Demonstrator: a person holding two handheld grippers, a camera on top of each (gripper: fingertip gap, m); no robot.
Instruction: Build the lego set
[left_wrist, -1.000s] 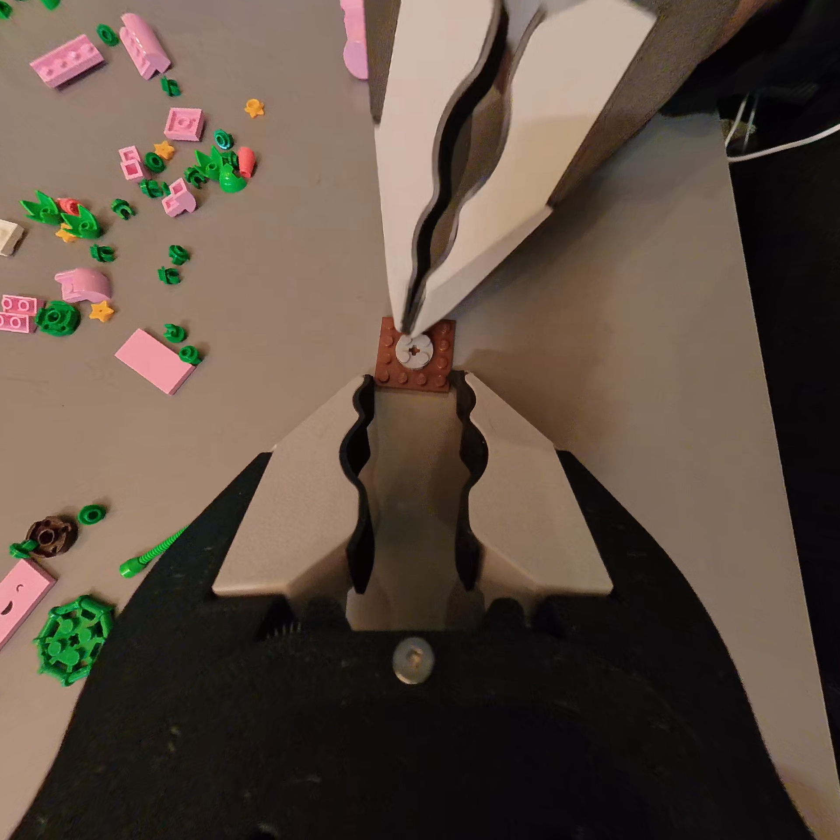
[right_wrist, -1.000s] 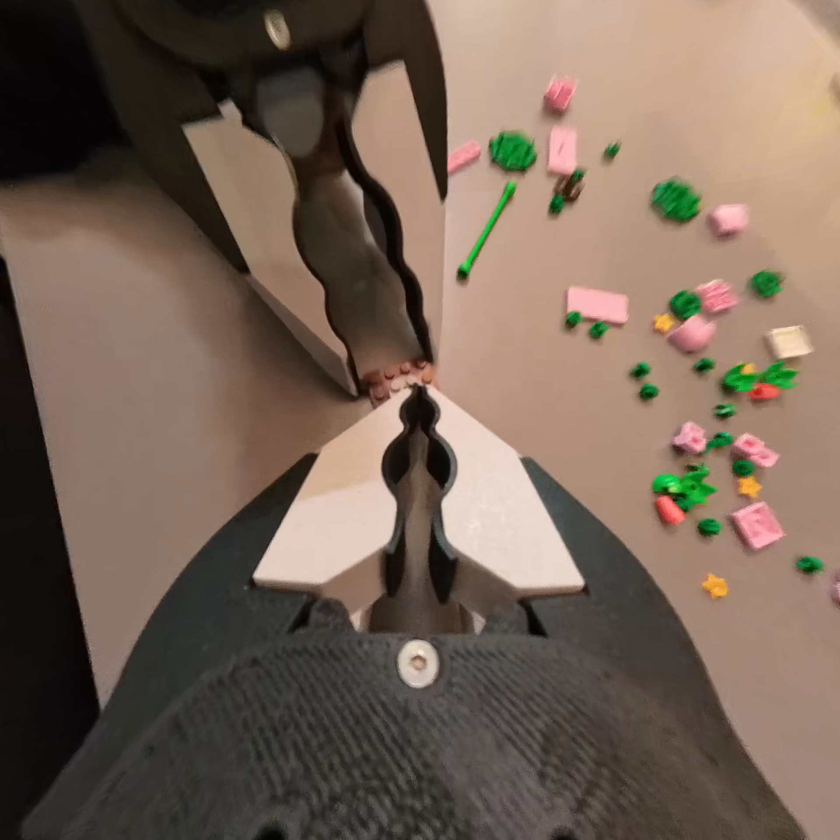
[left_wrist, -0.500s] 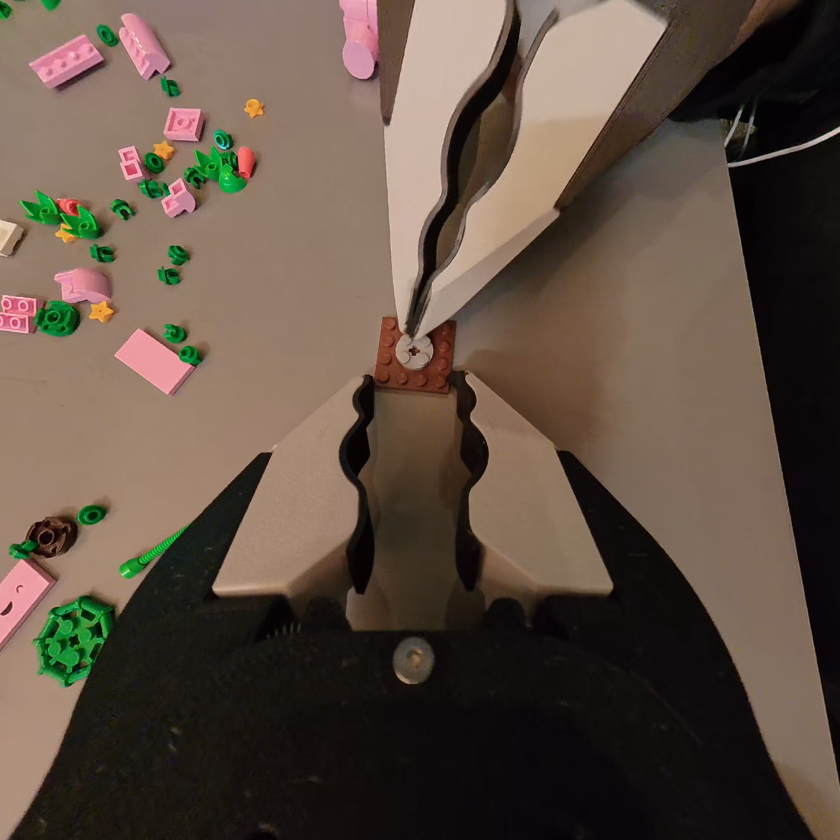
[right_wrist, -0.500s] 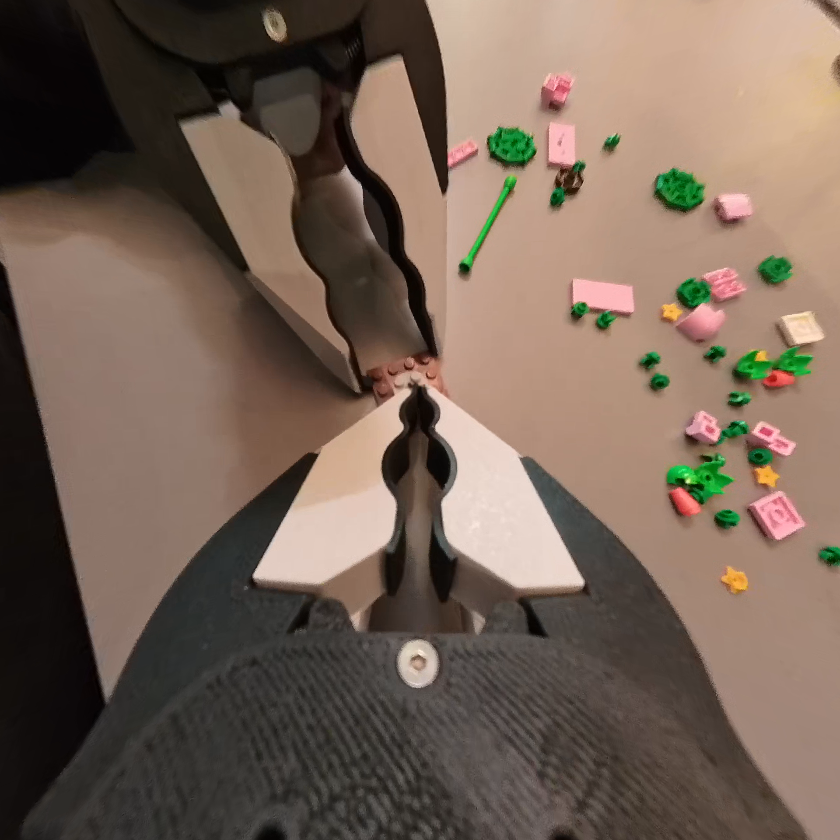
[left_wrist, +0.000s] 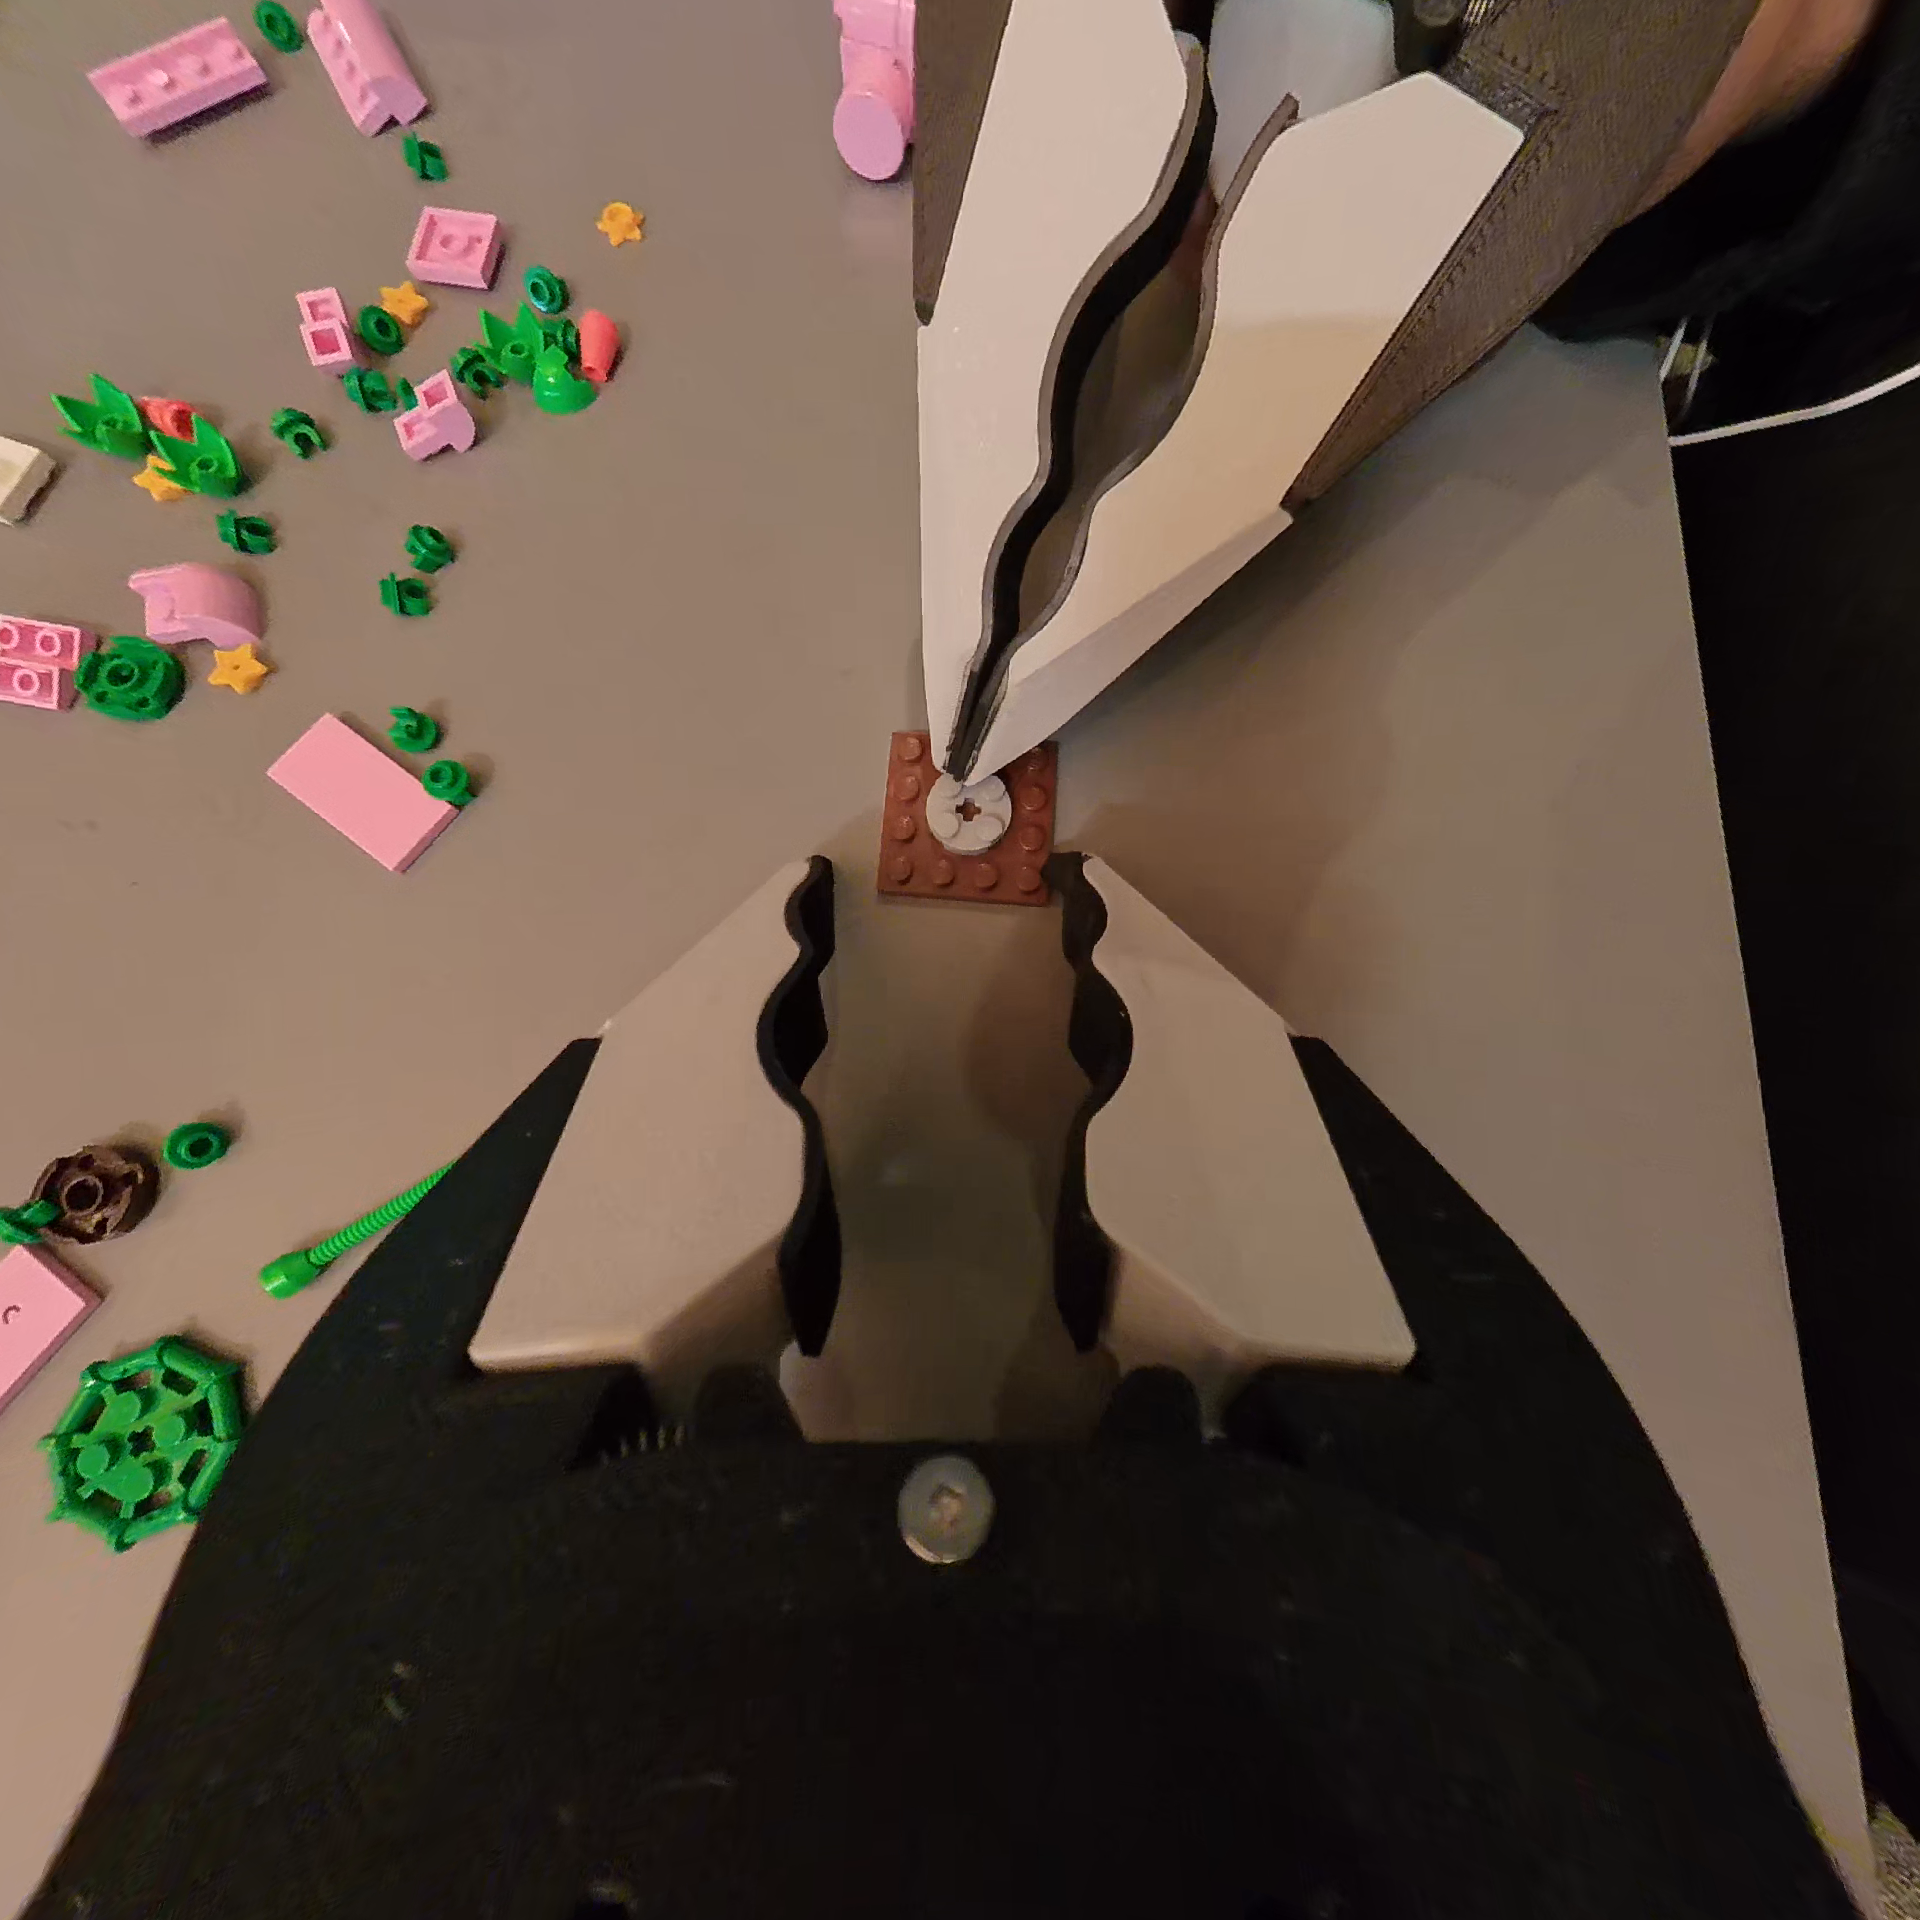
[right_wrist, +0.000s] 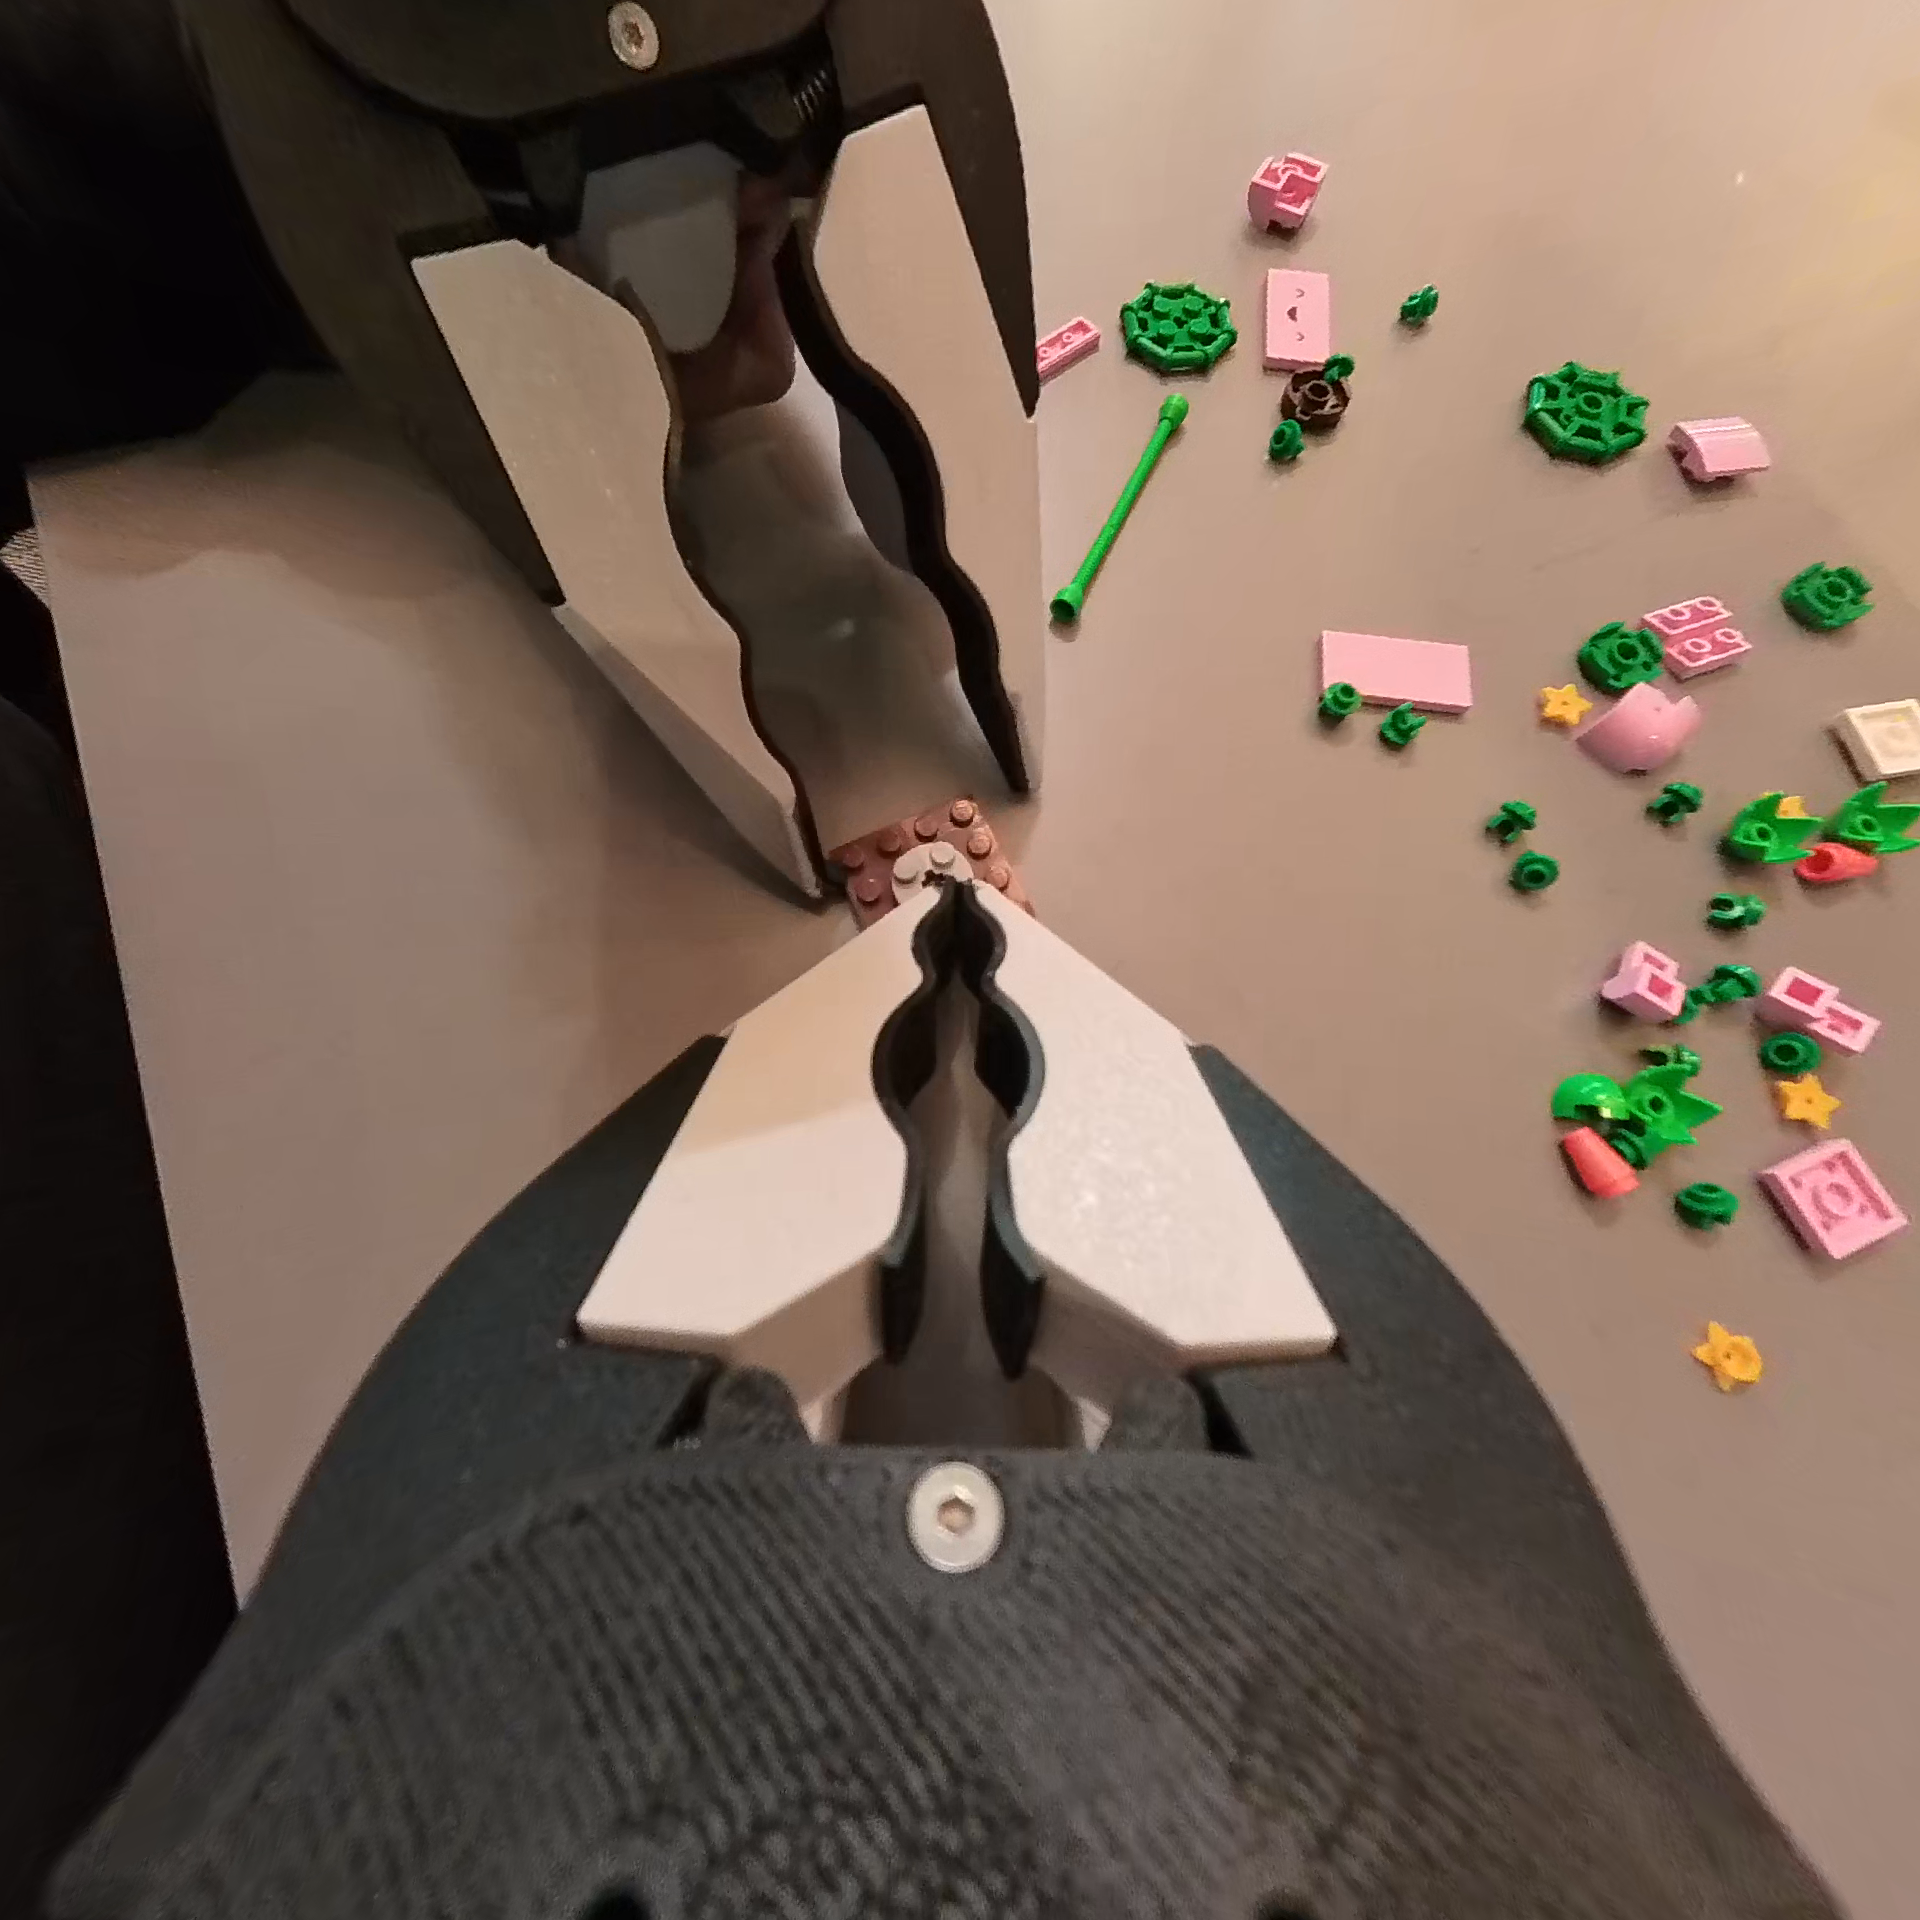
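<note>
A brown plate (left_wrist: 966, 826) is flanked at its near corners by the spread fingertips of the left gripper (left_wrist: 948, 868); the closed right gripper (left_wrist: 961, 764) is pressed onto the grey round piece (left_wrist: 969, 812) seated on it.

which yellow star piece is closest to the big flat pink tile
The yellow star beside the curved pink piece; the other stars lie farther up the table from the flat pink tile.

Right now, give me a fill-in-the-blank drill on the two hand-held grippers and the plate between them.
1. The round grey plate sits on a square ____ plate.
2. The right hand-held gripper has its fingertips ____ at the round plate's far edge.
3. The left hand-held gripper is ____, its fingertips flanking the square plate's near edge.
4. The loose pieces are mostly green and ____.

Missing words: brown; shut; open; pink
</note>
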